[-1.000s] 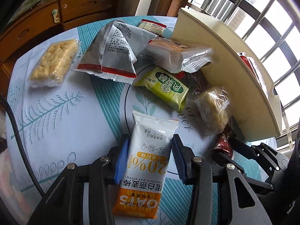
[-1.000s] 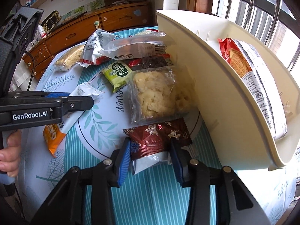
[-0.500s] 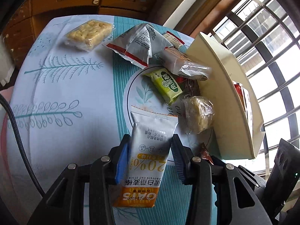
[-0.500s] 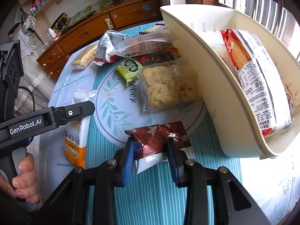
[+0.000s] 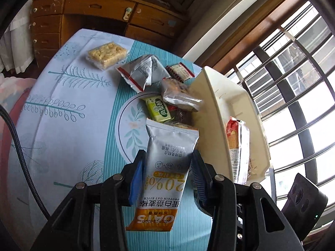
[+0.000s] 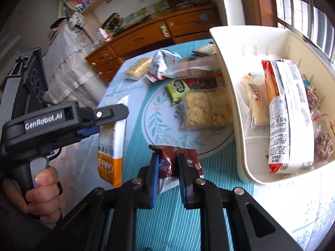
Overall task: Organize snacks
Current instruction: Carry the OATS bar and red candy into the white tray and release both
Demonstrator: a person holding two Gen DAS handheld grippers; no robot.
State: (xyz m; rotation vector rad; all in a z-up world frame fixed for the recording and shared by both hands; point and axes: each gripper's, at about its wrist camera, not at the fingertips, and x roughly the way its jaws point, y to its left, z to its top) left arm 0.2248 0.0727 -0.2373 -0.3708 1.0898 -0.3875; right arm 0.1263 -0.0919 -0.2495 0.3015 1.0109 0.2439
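Cream plastic, the open storage bin stands at the window edge of the round table with its leaf-print cloth. Beside the bin's near wall, the right gripper is clamped on a dark red foil snack packet. Further from the bin, the left gripper pinches a white-and-orange oat stick pouch clear of the cloth. Bare cloth lies open on the side away from the bin. Only the right view shows a long biscuit pack inside the bin and a hand on the left handle.
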